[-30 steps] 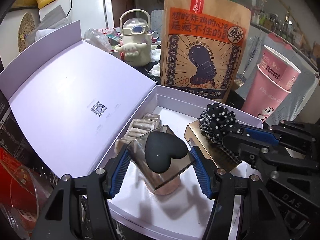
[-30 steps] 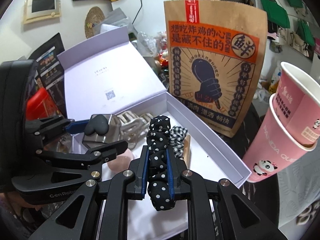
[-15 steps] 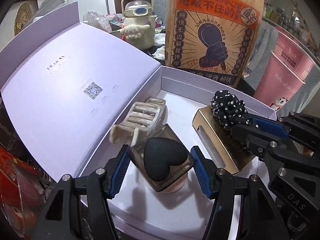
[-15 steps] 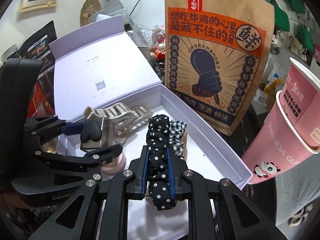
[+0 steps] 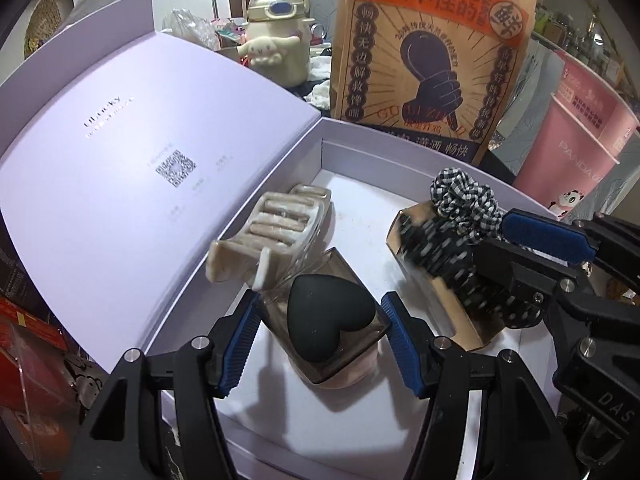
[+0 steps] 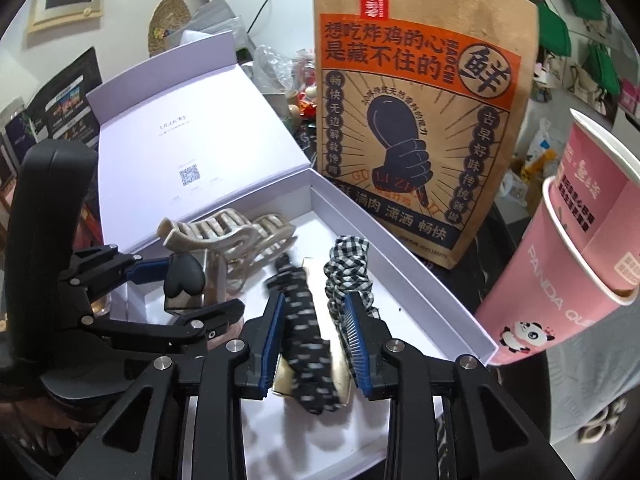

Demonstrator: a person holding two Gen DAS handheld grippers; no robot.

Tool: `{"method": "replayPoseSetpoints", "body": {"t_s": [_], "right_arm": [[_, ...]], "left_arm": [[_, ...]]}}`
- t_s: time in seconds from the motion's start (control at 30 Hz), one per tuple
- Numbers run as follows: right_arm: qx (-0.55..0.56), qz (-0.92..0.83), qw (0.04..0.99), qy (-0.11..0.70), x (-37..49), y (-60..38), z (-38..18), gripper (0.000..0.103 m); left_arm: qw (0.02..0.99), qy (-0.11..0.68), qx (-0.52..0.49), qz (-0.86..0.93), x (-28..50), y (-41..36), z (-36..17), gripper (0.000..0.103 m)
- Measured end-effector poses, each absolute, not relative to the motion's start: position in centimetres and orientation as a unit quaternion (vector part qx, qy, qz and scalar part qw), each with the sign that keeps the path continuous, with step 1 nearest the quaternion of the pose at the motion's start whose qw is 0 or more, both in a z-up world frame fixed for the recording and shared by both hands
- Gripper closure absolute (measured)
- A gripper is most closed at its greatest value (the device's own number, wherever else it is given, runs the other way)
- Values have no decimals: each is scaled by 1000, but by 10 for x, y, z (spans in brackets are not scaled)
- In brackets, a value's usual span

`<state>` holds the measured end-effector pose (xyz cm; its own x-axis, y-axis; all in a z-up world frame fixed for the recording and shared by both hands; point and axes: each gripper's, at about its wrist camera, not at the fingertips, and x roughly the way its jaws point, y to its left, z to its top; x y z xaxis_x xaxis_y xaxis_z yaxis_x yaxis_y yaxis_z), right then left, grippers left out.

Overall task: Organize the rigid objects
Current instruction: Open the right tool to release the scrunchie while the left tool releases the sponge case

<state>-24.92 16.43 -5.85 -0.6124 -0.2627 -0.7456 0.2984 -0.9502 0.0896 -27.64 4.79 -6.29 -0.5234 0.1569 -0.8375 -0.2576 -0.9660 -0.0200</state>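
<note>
An open lilac gift box holds the items. My left gripper is shut on a smoky clear case with a black heart-shaped sponge, low over the box floor. A beige claw hair clip lies just behind it. My right gripper is open; a polka-dot scrunchie, blurred, sits between its fingers on a gold card. A gingham scrunchie lies beside it.
The box lid stands open at the left. A tall brown fried-chicken paper bag stands behind the box. Stacked pink paper cups are at the right. A cream kettle-shaped bottle is at the back.
My right gripper has opened and let go of the polka-dot scrunchie, which drops onto the gold card. The left gripper keeps the heart sponge case and has lowered further into the box.
</note>
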Motion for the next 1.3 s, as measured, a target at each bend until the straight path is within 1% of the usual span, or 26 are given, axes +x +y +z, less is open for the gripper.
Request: {"method": "replayPoseSetpoints", "body": {"t_s": [0.13, 0.6, 0.67, 0.7, 0.73, 0.97, 1.13, 1.23, 1.3], "right_arm": [[409, -898, 161, 9, -245, 167, -53, 72], [400, -905, 143, 13, -236, 174, -40, 72], [402, -905, 139, 12, -234, 175, -40, 72], [403, -905, 138, 12, -233, 176, -40, 72], [403, -905, 136, 12, -232, 177, -39, 72], [397, -909, 126, 15, -225, 183, -32, 72], [390, -913, 122, 14, -222, 185, -24, 72], [383, -915, 122, 16, -219, 184, -19, 72], [378, -917, 123, 16, -217, 184, -15, 69]], "left_arm": [[121, 49, -470, 873, -274, 46, -57, 42], [127, 46, -491, 861, -268, 40, -53, 41], [123, 49, -491, 861, -266, 40, -52, 34], [122, 49, -490, 862, -265, 39, -51, 25], [122, 49, -488, 863, -263, 39, -50, 22], [124, 60, -476, 869, -250, 39, -37, 22], [123, 61, -457, 879, -247, 50, -17, 22], [121, 56, -445, 885, -241, 44, -5, 22], [112, 61, -436, 891, -241, 45, -3, 22]]}}
